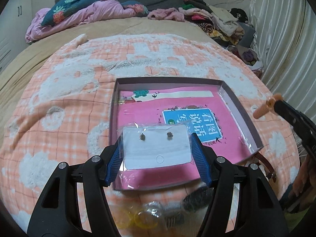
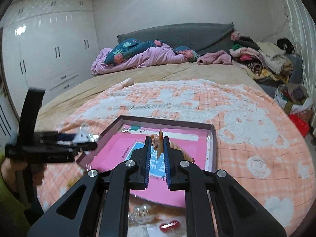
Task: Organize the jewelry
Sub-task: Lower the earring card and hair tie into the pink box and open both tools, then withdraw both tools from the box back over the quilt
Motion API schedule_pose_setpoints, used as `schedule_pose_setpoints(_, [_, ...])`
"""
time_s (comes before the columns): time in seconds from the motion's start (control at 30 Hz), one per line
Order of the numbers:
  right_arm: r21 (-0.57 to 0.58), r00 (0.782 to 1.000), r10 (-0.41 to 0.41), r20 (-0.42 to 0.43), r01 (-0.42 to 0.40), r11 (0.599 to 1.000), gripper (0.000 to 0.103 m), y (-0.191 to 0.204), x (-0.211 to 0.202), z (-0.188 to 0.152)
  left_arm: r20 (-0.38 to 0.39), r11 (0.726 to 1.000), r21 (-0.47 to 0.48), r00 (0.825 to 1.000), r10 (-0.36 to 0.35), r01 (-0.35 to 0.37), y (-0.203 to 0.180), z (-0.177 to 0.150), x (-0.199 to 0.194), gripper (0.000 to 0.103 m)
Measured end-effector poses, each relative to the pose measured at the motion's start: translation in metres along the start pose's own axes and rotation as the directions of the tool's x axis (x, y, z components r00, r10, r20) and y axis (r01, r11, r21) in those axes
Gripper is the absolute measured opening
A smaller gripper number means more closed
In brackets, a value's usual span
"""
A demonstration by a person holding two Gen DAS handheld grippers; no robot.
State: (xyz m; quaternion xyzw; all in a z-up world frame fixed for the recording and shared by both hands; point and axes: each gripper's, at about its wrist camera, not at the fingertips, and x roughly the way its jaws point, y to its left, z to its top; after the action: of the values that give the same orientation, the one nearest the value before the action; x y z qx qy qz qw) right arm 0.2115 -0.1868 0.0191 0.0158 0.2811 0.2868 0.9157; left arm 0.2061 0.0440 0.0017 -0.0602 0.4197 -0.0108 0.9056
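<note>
left wrist view | left hand-held gripper (image 1: 157, 154) clamps one bagged earring card (image 1: 157, 148), two studs, above one pink-lined box (image 1: 240, 108) on bed | right hand-held gripper (image 2: 157, 156) pinched narrow on one orange hair clip (image 2: 160, 141) over box

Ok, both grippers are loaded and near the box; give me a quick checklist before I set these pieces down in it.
1. Left gripper holds the earring card by both side edges: ok.
2. Both earrings on the card: ok.
3. Right gripper clamped on the peach hair clip: ok.
4. Shallow box open, its pink bottom free of jewelry: ok.
5. Card above the box's near part: ok.
6. Clip above the box, not past its rim: cannot tell.
</note>
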Motion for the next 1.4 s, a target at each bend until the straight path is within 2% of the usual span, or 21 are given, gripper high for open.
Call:
schedule_pose_setpoints(0.13, [0.038, 0.999, -0.035, 0.013, 0.034, 0.999, 0.012, -0.007, 0.015, -0.005, -0.015, 1.000, 0.006, 1.000, 0.015, -0.015, -0.003, -0.001, 0.015, 0.056])
schedule_pose_setpoints(0.3, [0.030, 0.995, -0.077, -0.057, 0.079, 0.996, 0.012, -0.016, 0.035, -0.020, -0.038, 0.999, 0.007, 0.999, 0.035, -0.035, -0.003, -0.006, 0.029, 0.056])
schedule_pose_setpoints(0.57, [0.076, 0.995, -0.070, -0.076, 0.075, 0.994, 0.013, -0.035, 0.035, -0.025, -0.062, 0.998, -0.016, 0.997, 0.055, -0.056, -0.003, -0.009, 0.039, 0.059])
schedule_pose_setpoints(0.6, [0.079, 0.995, -0.067, -0.074, 0.073, 0.994, 0.015, -0.035, 0.034, -0.025, -0.062, 0.998, -0.018, 0.996, 0.057, -0.058, -0.003, -0.009, 0.039, 0.059])
schedule_pose_setpoints(0.67, [0.087, 0.996, -0.058, -0.061, 0.063, 0.994, 0.033, -0.037, 0.029, -0.025, -0.064, 0.998, -0.019, 0.996, 0.060, -0.062, -0.005, -0.010, 0.039, 0.062])
schedule_pose_setpoints(0.73, [0.093, 0.998, -0.047, -0.044, 0.051, 0.994, 0.041, -0.038, 0.023, -0.023, -0.066, 0.998, -0.015, 0.996, 0.063, -0.064, -0.005, -0.010, 0.040, 0.063])
schedule_pose_setpoints(0.8, [0.097, 0.999, -0.036, -0.030, 0.039, 0.995, 0.043, -0.038, 0.017, -0.021, -0.068, 0.998, -0.012, 0.995, 0.067, -0.068, -0.006, -0.011, 0.039, 0.063])
schedule_pose_setpoints(0.83, [0.101, 0.999, -0.028, -0.021, 0.030, 0.994, 0.048, -0.038, 0.014, -0.020, -0.067, 0.998, -0.013, 0.995, 0.067, -0.068, -0.007, -0.010, 0.038, 0.064])
schedule_pose_setpoints(0.9, [0.111, 1.000, -0.023, -0.003, 0.023, 0.994, 0.064, -0.039, 0.007, -0.017, -0.062, 0.997, -0.015, 0.995, 0.073, -0.074, -0.007, -0.010, 0.036, 0.069])
schedule_pose_setpoints(0.93, [0.123, 1.000, -0.017, 0.015, 0.015, 0.992, 0.077, -0.041, 0.002, -0.015, -0.055, 0.997, -0.015, 0.995, 0.080, -0.081, -0.008, -0.009, 0.034, 0.076])
schedule_pose_setpoints(0.97, [0.133, 1.000, -0.013, 0.029, 0.009, 0.991, 0.084, -0.043, -0.003, -0.013, -0.046, 0.996, -0.016, 0.995, 0.086, -0.087, -0.008, -0.009, 0.031, 0.082])
schedule_pose_setpoints(1.07, [0.144, 0.998, -0.016, 0.057, 0.008, 0.990, 0.088, -0.047, -0.016, -0.008, -0.017, 0.995, -0.025, 0.995, 0.093, -0.094, -0.009, -0.008, 0.018, 0.090])
schedule_pose_setpoints(1.4, [0.162, 0.992, -0.047, 0.117, 0.028, 0.986, 0.092, -0.058, -0.052, 0.001, 0.074, 0.995, -0.075, 0.994, 0.077, -0.072, -0.007, -0.006, -0.029, 0.093])
